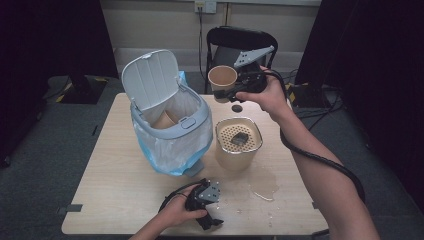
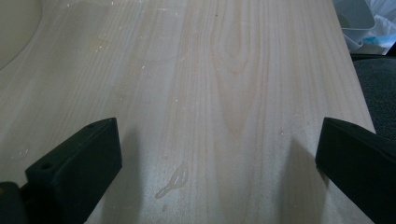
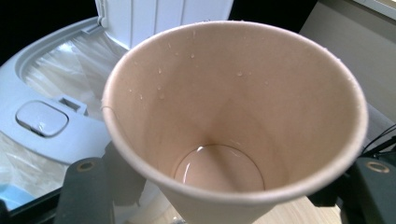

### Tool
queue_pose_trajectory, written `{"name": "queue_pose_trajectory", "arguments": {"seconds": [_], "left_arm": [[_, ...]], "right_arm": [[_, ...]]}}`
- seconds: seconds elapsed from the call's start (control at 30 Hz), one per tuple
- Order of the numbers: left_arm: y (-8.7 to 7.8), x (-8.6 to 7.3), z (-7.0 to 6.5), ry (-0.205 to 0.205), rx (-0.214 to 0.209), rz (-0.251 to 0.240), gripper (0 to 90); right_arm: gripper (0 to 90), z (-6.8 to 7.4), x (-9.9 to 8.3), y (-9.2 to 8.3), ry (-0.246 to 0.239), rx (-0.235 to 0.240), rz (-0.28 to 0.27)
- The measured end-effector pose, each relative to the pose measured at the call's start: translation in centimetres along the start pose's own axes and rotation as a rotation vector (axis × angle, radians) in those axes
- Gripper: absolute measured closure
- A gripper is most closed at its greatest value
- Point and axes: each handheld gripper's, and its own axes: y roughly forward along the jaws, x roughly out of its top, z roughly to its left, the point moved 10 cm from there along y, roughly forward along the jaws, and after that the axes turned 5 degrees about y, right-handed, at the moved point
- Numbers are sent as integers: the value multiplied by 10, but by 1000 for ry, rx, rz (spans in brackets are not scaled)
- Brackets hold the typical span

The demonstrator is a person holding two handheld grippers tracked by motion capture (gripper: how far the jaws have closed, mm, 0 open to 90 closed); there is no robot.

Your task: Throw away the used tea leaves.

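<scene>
The right gripper [image 1: 226, 95] is hanging above the far side of the pale wooden counter [image 1: 120, 195], its fingers clamped on the lower wall of a tan paper cup [image 1: 222, 78]. The cup is sitting upright in the grip, clear of the counter, between the bin and the far edge. In the right gripper view the cup [image 3: 233, 116] is showing water drops on its inner wall and a thin film of liquid on its bottom, with one black finger [image 3: 86, 193] on each side of it.

Just left of the cup a light grey plastic waste bin [image 1: 172, 127] with a clear liner bag is standing, its flip lid [image 1: 150, 80] raised; another tan cup [image 1: 165, 120] is lying inside it. In front of the held cup a beige round container with a perforated strainer insert [image 1: 238, 137] is resting on the counter, and a puddle of spilled liquid [image 1: 264, 182] is spreading beside it.

The left gripper [image 1: 209, 222] is resting near the front edge of the counter in the person's left hand [image 1: 177, 212]. Its fingers [image 2: 77, 163] are standing wide apart over bare wood, holding nothing.
</scene>
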Motion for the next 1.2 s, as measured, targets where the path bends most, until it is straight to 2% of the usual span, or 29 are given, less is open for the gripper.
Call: {"name": "queue_pose_trajectory", "arguments": {"seconds": [0.03,0.2,0.4,0.67,0.8,0.87,1.07,1.2], "left_arm": [[1,1,-1,-11,0,-9,0],[0,0,0,0,-1,-1,0],[0,0,-1,-7,0,0,0],[0,0,-1,-8,0,-1,0],[0,0,-1,-8,3,1,0],[-1,0,-1,-14,2,18,0],[-1,0,-1,-14,2,15,0],[-1,0,-1,-13,2,12,0]], "right_arm": [[298,1,1,1,-2,1,0],[298,4,5,7,-5,11,6],[298,10,14,13,-16,19,7],[298,22,25,25,-21,55,0],[297,28,28,33,-26,69,1],[297,30,29,36,-30,75,2],[296,37,32,48,-23,95,-7],[294,42,32,56,-36,102,9]]}}
